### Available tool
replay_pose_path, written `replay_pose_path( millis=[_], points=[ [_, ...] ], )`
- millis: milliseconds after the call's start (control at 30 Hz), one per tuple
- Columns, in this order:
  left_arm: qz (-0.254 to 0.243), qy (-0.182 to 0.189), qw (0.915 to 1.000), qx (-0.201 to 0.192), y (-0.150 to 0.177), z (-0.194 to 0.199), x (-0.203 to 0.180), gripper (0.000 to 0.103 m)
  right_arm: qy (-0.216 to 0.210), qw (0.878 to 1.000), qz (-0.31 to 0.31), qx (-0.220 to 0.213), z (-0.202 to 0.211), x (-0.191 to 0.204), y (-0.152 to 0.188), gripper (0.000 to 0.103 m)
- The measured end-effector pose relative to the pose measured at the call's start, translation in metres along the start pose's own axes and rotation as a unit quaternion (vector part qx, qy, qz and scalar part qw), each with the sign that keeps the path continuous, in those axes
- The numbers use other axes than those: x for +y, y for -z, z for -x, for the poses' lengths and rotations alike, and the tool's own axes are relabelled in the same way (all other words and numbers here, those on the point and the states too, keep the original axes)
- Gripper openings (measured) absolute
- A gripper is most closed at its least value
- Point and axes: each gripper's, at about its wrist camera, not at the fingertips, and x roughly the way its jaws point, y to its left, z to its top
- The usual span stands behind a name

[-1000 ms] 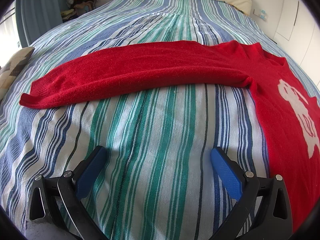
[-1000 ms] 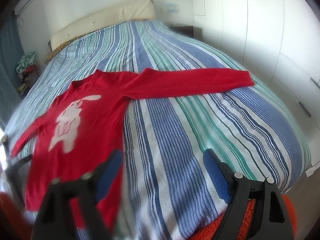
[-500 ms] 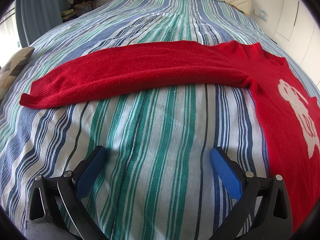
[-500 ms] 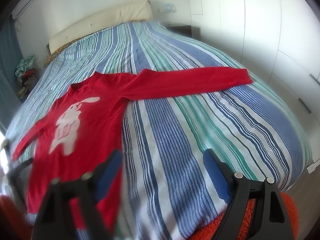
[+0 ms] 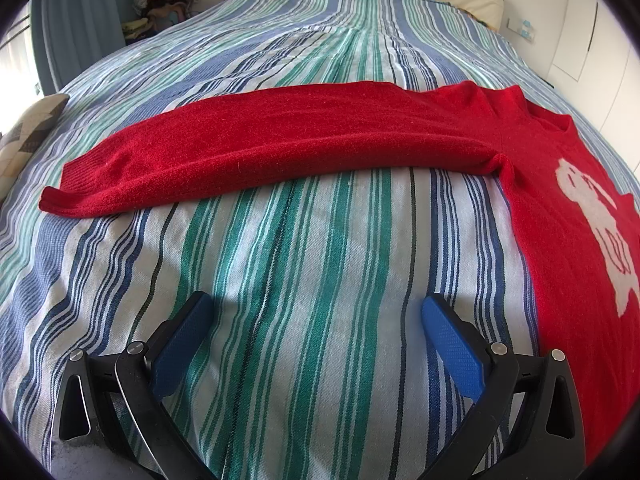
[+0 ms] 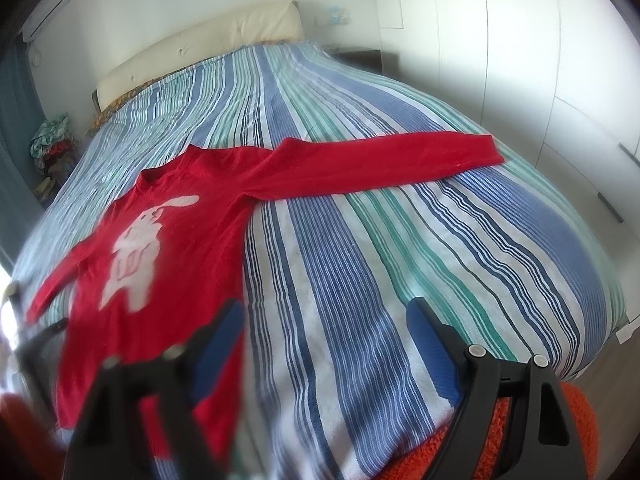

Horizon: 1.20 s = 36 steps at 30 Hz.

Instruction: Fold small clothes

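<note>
**Red sweater spread flat, both my grippers empty above the bed**

My left gripper (image 5: 316,320) hangs over the striped blue, green and white bedspread (image 5: 304,264), its 2 blue-padded fingers (image 5: 452,340) spread wide with nothing between them. The red knitted long-sleeved sweater with a white rabbit motif (image 5: 560,216) lies flat on the bedspread ahead of that gripper and to its right. One sleeve (image 5: 260,152) stretches straight across my left view from the shoulder out to the cuff at the left, well beyond the fingertips and not touching them. The sweater's body runs down the right side, just beside the right finger.

My right gripper (image 6: 320,328) is likewise wide apart and holds nothing. In its view the sweater (image 6: 192,208) lies ahead and to the left, rabbit motif (image 6: 136,248) facing up, with the lower part of the body behind the left finger (image 6: 216,344), which is blurred. The other sleeve (image 6: 384,160) reaches straight out to the right across the bedspread (image 6: 440,264), well ahead of the fingertips. A cream padded headboard (image 6: 200,52) stands at the far end of the bed.
</note>
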Motion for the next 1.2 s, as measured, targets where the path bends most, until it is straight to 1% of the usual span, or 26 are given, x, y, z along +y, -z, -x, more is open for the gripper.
replay_pose_path(
  millis=[1200],
  points=[
    [0.000,0.000,1.0000,0.000,0.0000,0.0000,-0.0003,0.103,-0.001,1.000,0.002,0.006,-0.0014,0.0022,0.0003,0.083]
  ],
)
